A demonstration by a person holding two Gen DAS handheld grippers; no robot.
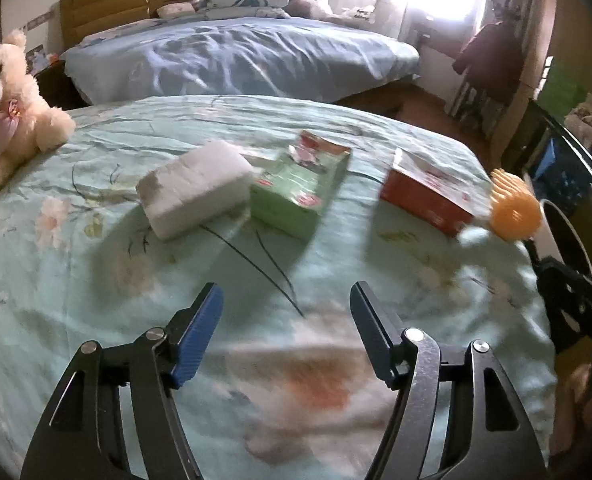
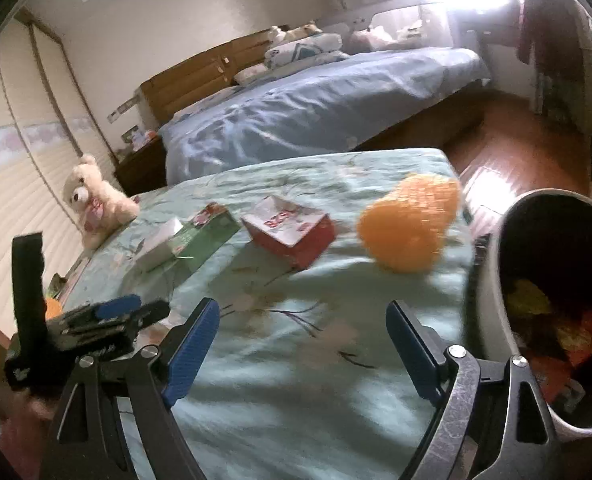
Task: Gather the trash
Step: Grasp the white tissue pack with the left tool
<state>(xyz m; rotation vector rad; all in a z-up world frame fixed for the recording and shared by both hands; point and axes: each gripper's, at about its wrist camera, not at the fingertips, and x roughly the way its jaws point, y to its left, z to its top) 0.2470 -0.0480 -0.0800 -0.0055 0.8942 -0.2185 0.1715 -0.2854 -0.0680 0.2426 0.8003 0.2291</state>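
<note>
From the left wrist, the left tongs (image 1: 286, 308) stand wide open over the floral bedspread (image 1: 96, 280) with nothing between the blue pads. Ahead at twelve o'clock lies a white foam block (image 1: 194, 188), touching the green carton (image 1: 301, 190) at its right side. Further round at one o'clock sits a red carton (image 1: 427, 192), and just beside it at two o'clock an orange spiky ball (image 1: 513, 210) near the bed's edge. A cream teddy bear (image 1: 8, 108) sits at ten o'clock, well apart from the litter. The picture is smeared, so fine detail on the cartons cannot be read.

From the right wrist, the right tongs (image 2: 301, 338) are also spread wide and empty. The orange ball (image 2: 409, 224) lies at one o'clock, near the mattress edge; the red carton (image 2: 290, 232) at twelve; the green carton (image 2: 204, 232) and foam block (image 2: 158, 246) at eleven. A bin (image 2: 495, 280) stands off the bed at three o'clock, already holding coloured scraps. The other tool shows at nine o'clock.

By my reckoning the collecting is partway through: some rubbish is binned, several pieces remain on the bed, and neither tool has taken one up. The orange ball is nearest the bin and the right tongs; the next move likely calls for reaching forward, closing round it, and carrying it right to the bin.
</note>
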